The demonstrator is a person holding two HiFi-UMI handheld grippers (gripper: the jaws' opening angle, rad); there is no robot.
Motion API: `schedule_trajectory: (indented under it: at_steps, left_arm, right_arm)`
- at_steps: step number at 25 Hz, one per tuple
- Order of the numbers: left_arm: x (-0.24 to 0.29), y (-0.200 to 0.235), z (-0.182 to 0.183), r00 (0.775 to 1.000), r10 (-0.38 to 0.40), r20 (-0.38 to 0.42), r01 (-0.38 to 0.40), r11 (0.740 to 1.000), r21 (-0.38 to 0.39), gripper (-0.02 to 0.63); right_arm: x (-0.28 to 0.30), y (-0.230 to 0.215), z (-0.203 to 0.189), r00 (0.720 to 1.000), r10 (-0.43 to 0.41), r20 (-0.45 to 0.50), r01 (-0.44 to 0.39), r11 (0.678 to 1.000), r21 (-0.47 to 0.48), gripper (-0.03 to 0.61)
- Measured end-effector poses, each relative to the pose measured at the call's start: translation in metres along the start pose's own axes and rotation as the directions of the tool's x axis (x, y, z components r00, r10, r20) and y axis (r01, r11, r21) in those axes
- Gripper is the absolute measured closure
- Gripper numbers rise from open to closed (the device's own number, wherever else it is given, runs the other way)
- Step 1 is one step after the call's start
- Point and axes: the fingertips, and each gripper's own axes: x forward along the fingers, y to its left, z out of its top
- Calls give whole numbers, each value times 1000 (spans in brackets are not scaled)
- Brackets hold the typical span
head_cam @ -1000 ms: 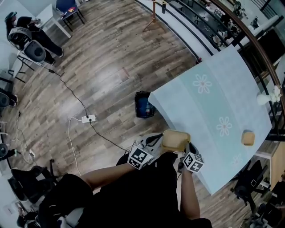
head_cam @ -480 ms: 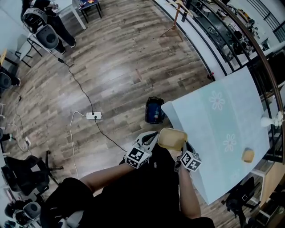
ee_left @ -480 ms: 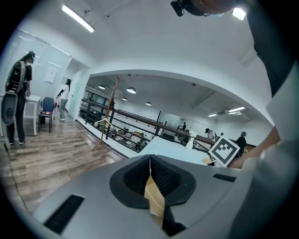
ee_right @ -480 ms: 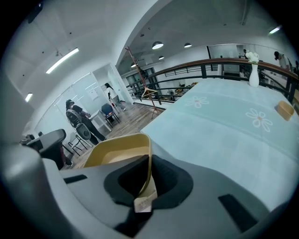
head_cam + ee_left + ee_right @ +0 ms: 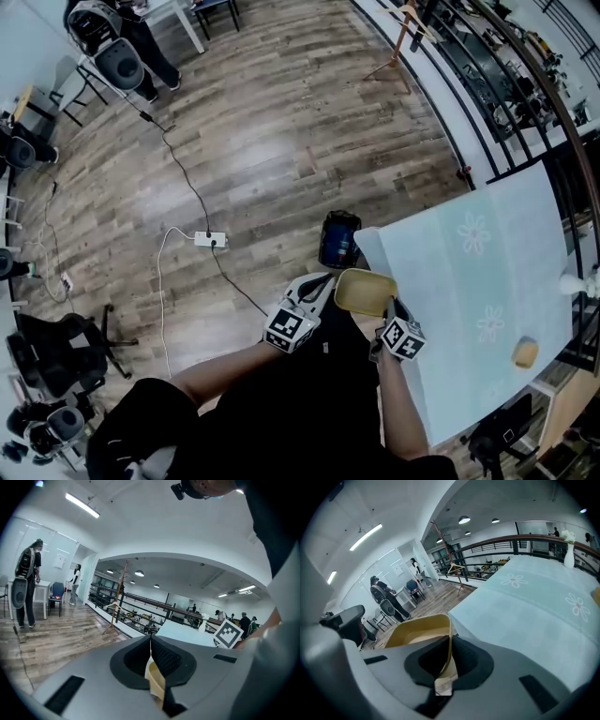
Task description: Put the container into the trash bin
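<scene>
Left tongs (image 5: 151, 660) and right tongs (image 5: 446, 660) were each clamped on a wall of the tan container (image 5: 366, 292), which was held in the air near the trash bin (image 5: 338, 240). The counter (image 5: 455, 272) corner was just beside the trash bin.

— What is the person wearing?
— A black top (image 5: 281, 422) with short sleeves.
— And just ahead of the black top?
— The left gripper (image 5: 326, 289) and right gripper (image 5: 386, 314). Each has a pale grey body and a cube (image 5: 291, 328) printed with black-and-white square markers.
— What shows from up close?
— Each gripper has a smooth grey shell with dark rectangular slots (image 5: 65, 694). The shell curves round a black recess, where the pads (image 5: 166, 657) are black with a fine ribbed texture.
</scene>
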Motion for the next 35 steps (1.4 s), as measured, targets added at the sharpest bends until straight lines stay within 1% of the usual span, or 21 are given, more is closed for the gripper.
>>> schedule_trajectory:
  at_steps: [4, 8, 15, 17, 19, 21, 23, 26, 28, 31, 35]
  left_arm:
    - [30, 16, 10, 1000, 3, -12, -3, 1000, 13, 598]
    - [61, 23, 17, 999, -10, -42, 11, 1000, 21, 598]
    - [106, 37, 29, 995, -34, -91, 40, 998, 55, 598]
    - [116, 44, 33, 994, -44, -101, 50, 997, 53, 598]
    - [126, 51, 36, 991, -71, -110, 77, 995, 58, 598]
    - [134, 60, 38, 986, -113, -122, 122, 990, 73, 598]
    - [144, 73, 36, 976, -161, -145, 174, 982, 78, 598]
    - [158, 94, 35, 952, -244, -187, 262, 962, 78, 598]
    - [163, 105, 36, 927, -307, -217, 331, 940, 82, 598]
    - [166, 118, 34, 881, -390, -267, 423, 903, 78, 598]
    - [172, 136, 33, 825, -451, -342, 504, 860, 84, 599]
  right_arm:
    - [18, -1, 18, 1000, 2, -9, -2, 1000, -16, 535]
    - [38, -1, 35, 999, 32, -3, -32, 999, -4, 535]
    - [71, 3, 66, 999, 51, 17, -52, 997, 64, 535]
    - [77, 3, 70, 999, 38, 18, -40, 996, 83, 535]
    - [81, 5, 71, 1000, 17, 18, -19, 994, 111, 535]
    - [85, 8, 68, 1000, -16, 23, 12, 989, 150, 535]
    - [90, 11, 62, 998, -64, 26, 57, 979, 198, 535]
    - [98, 22, 50, 989, -147, 19, 135, 949, 286, 535]
    - [104, 32, 40, 980, -200, 16, 181, 917, 356, 535]
    - [111, 46, 22, 959, -281, 14, 242, 847, 473, 535]
    - [130, 58, 3, 936, -352, -10, 288, 749, 597, 535]
